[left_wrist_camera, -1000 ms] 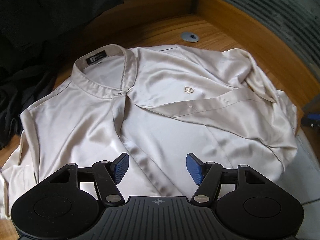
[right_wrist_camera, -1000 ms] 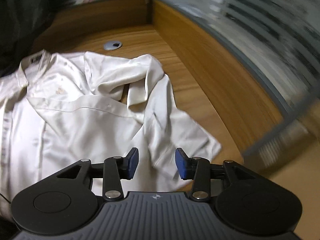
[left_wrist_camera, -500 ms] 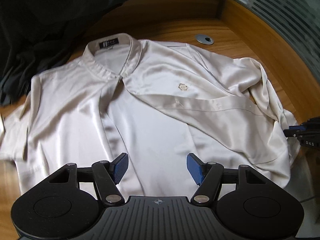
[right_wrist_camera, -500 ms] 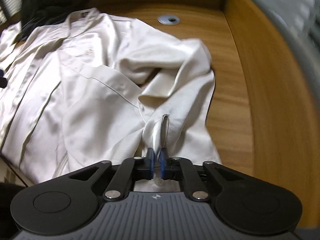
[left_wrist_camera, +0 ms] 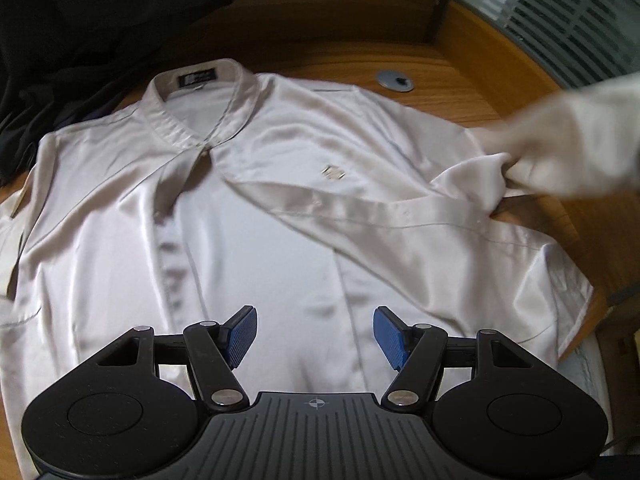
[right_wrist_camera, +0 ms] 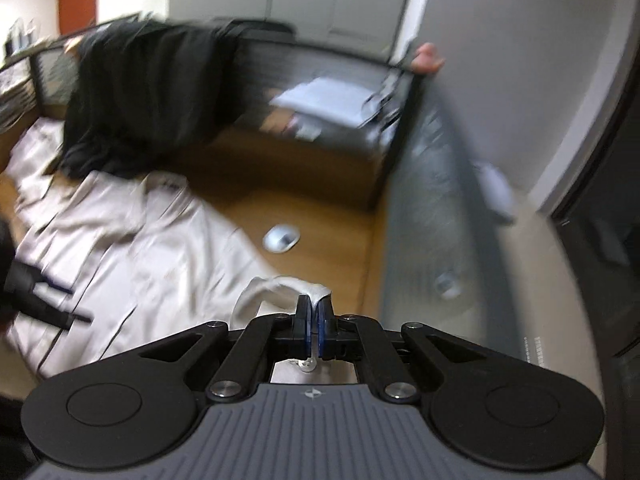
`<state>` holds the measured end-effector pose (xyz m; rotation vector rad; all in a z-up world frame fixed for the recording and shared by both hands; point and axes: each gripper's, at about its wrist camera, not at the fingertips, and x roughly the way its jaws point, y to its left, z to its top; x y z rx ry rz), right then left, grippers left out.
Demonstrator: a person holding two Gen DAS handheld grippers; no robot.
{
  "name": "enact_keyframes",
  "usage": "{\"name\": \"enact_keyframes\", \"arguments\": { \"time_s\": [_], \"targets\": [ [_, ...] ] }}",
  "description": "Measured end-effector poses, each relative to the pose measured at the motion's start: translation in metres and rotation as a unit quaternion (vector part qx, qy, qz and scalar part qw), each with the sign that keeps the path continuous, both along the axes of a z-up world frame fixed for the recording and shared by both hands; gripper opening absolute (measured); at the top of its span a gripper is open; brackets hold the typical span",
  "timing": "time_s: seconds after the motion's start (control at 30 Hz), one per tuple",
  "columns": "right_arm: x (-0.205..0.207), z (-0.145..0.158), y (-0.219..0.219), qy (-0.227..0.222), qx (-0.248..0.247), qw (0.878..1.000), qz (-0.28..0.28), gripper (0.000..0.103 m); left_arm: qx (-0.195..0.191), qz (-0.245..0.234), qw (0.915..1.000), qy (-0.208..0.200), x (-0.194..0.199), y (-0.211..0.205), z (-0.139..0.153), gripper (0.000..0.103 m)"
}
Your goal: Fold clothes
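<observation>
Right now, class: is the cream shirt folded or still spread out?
Mostly spread: the cream shirt lies open across the desk; only its sleeve is lifted, pinched in the right gripper.

The right gripper [right_wrist_camera: 314,330], its blue pads pressed together, pinches a raised fold of the cream satin shirt [right_wrist_camera: 132,248], which lies spread over a wooden desk [right_wrist_camera: 320,216]. Just right of the shirt's far edge sits a round grey cable grommet [right_wrist_camera: 281,238]. A black garment [right_wrist_camera: 144,96] drapes over the partition beyond the shirt's collar. At the shirt's left edge, the other gripper's dark body [right_wrist_camera: 36,292] rests over the fabric.
</observation>
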<state>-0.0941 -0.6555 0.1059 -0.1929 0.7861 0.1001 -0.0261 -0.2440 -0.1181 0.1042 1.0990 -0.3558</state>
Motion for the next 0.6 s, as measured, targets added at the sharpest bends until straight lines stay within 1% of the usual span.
{"name": "enact_keyframes", "arguments": {
  "time_s": [0.07,0.13,0.23,0.27,0.4,0.5,0.6],
  "targets": [
    [0.009,0.014,-0.004,-0.023,-0.019,0.999,-0.017,0.003,-0.001,-0.008,1.0,-0.004,0.003,-0.004,0.001,0.067],
    [0.021,0.02,-0.003,-0.041,-0.044,0.998,-0.029,0.003,-0.005,-0.014,0.9999,-0.004,0.006,-0.006,0.002,0.067],
    [0.042,0.017,0.003,-0.052,-0.088,0.994,-0.035,0.003,-0.006,-0.022,0.9997,-0.003,0.01,-0.006,0.003,0.067],
    [0.05,0.011,0.007,-0.051,-0.101,0.993,-0.033,0.003,-0.006,-0.024,0.9997,-0.002,0.011,-0.006,0.003,0.067],
    [0.092,-0.026,0.031,-0.036,-0.134,0.99,-0.025,0.003,-0.001,-0.024,0.9997,0.002,0.017,-0.003,0.003,0.067],
    [0.122,-0.071,0.052,-0.021,-0.162,0.986,-0.02,0.003,0.002,-0.02,0.9998,0.002,0.019,0.003,0.006,0.067],
    [0.147,-0.118,0.062,0.011,-0.167,0.986,-0.018,0.003,0.006,-0.012,0.9999,0.003,0.021,0.011,0.008,0.067]
  ]
}}
